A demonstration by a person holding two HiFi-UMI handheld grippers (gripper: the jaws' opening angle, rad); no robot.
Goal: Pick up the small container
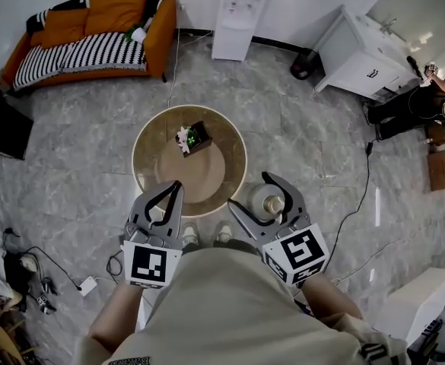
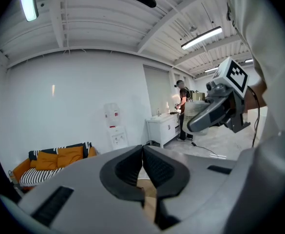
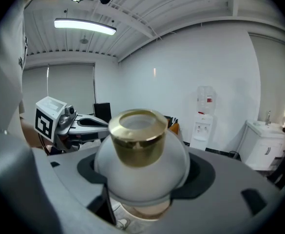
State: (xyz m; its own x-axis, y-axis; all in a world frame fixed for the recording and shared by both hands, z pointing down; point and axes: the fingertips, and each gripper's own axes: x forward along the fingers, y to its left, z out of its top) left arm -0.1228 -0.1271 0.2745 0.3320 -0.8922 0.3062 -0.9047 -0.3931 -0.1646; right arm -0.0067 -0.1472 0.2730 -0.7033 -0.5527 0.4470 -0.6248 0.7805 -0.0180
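The small container (image 1: 262, 201) is a round frosted white jar with a gold neck (image 3: 137, 139). My right gripper (image 1: 262, 203) is shut on it and holds it in the air, off the right rim of the round table (image 1: 230, 139). In the right gripper view the jar's white body (image 3: 142, 172) fills the space between the jaws. My left gripper (image 1: 172, 196) hangs over the table's near edge, jaws shut with nothing between them; its fingertips (image 2: 143, 155) meet in the left gripper view. The right gripper (image 2: 215, 113) also shows there, carrying the jar.
A small black box with a white and green object (image 1: 192, 137) sits on the round table. An orange and striped sofa (image 1: 93, 33), a water dispenser (image 1: 237, 14) and a white cabinet (image 1: 359, 52) line the far wall. Cables (image 1: 55, 268) lie on the floor at left.
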